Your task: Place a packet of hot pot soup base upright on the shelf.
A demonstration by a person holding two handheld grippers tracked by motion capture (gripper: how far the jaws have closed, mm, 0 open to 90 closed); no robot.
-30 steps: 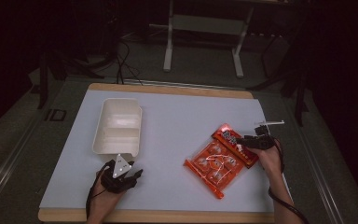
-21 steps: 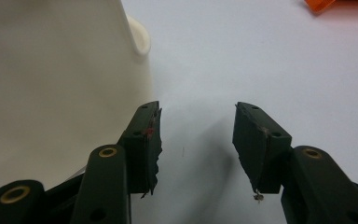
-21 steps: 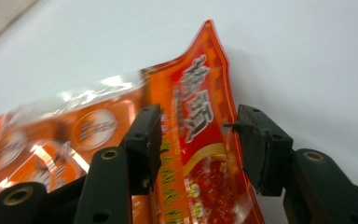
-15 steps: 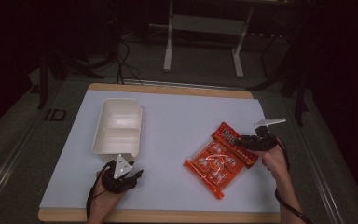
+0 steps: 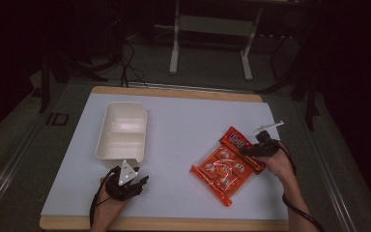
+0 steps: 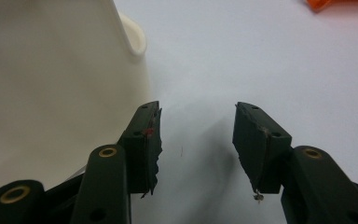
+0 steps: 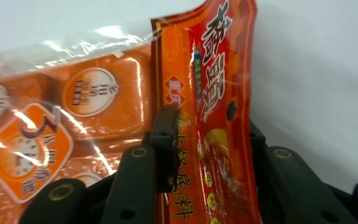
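Note:
A slim red snack packet (image 5: 235,139) lies along the far right edge of a larger orange bag (image 5: 221,170) of wrapped snacks on the white table top. In the right gripper view the red packet (image 7: 219,70) runs up between the jaws and overlaps the orange bag (image 7: 51,130). My right gripper (image 7: 212,123) has just been closing; its pads now press the packet's two long edges and the packet bows between them. In the high view that right gripper (image 5: 251,149) sits at the packet's near end. My left gripper (image 5: 137,182) rests open and empty just in front of a white tray (image 5: 107,145).
The left gripper (image 6: 198,121) points past the white tray's outer wall (image 6: 51,70), which stands close to its left jaw. The tray has two compartments and holds nothing. A wooden border (image 5: 174,92) rims the table; beyond it stand a metal frame (image 5: 210,29) and cables.
The right gripper's jaws have narrowed onto the red packet while the hand shifted only slightly. The left hand and its gripper have stayed where they were.

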